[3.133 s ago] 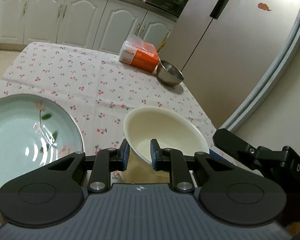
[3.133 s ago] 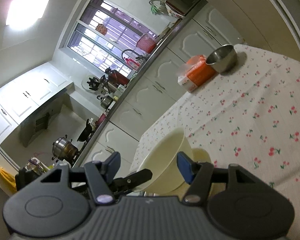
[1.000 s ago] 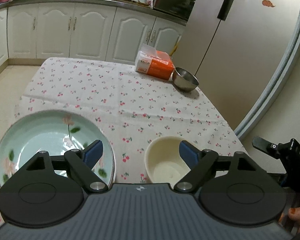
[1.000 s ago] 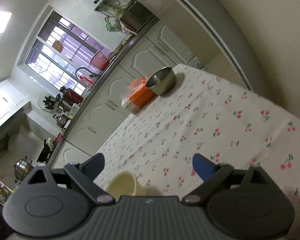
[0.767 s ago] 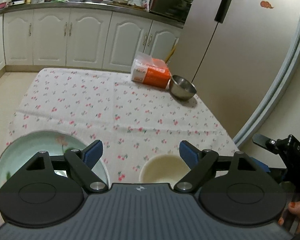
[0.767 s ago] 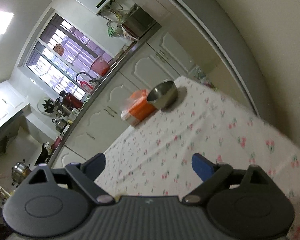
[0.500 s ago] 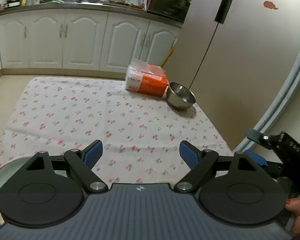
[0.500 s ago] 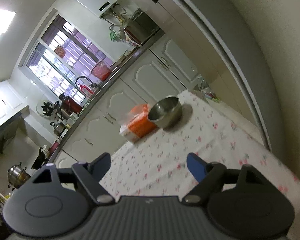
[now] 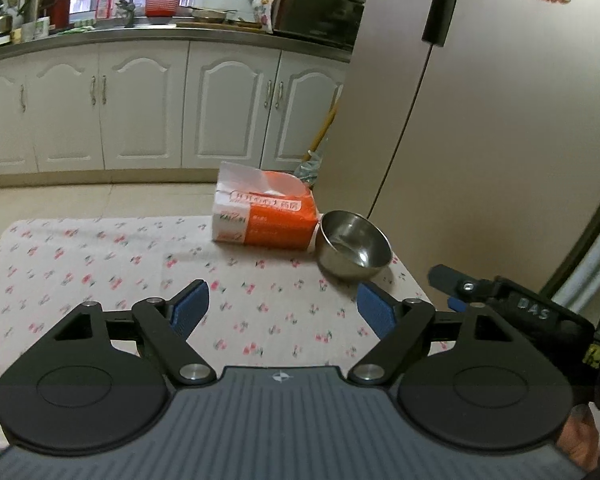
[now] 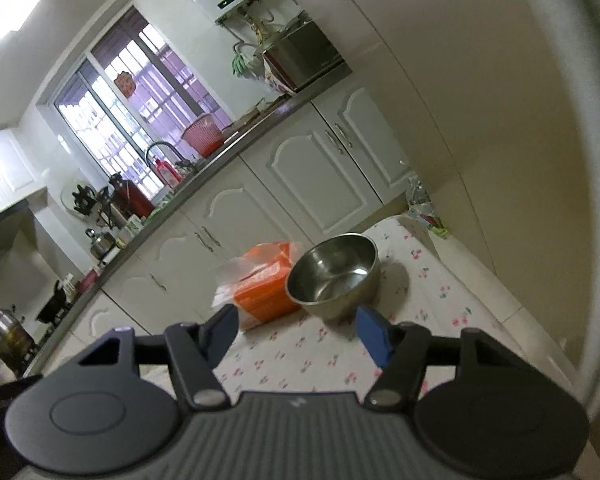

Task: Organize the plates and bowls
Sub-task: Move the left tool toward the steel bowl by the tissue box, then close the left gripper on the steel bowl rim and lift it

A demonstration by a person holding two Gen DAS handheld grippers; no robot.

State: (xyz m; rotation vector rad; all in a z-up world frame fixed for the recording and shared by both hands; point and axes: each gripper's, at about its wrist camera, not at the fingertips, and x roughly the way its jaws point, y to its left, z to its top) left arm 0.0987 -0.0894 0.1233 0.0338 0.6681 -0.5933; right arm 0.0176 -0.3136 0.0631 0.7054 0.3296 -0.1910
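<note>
Jaws, right: right gripper [image 10: 296, 330] stands part open with nothing between its blue pads; its jaws have just been closing, and only flowered cloth shows in the gap
Jaws, left: left gripper [image 9: 282, 308] stands wide apart and empty, well short of anything to hold
Task's thing: steel bowl [image 10: 334, 276] sits upright at the far end of the desk [image 9: 100, 264], near the desk's right edge beside the fridge [image 9: 500, 120]; from the right wrist it lies just ahead of the right jaws, a little right of their centre line
Neighbour: orange tissue pack [image 9: 266, 216] lies just beside the bowl on its left, close enough that I cannot tell whether they touch
Risk, narrow gap: if the right jaws close further before reaching the bowl, a pad would likely hit the rim and push the bowl instead of straddling its wall
Risk, edge: a shove away from the tissue pack could send the bowl off the right edge of the desk, which looks near
Risk, slip: the steel wall is smooth and curved, so a grip low on the side may squirt it out; the rim looks safer
Risk, snag: the left pad could catch the tissue pack's loose plastic flap
Risk, crowding: both grippers head the same way, with the right one visible beside the left, so a bump is possible
</note>
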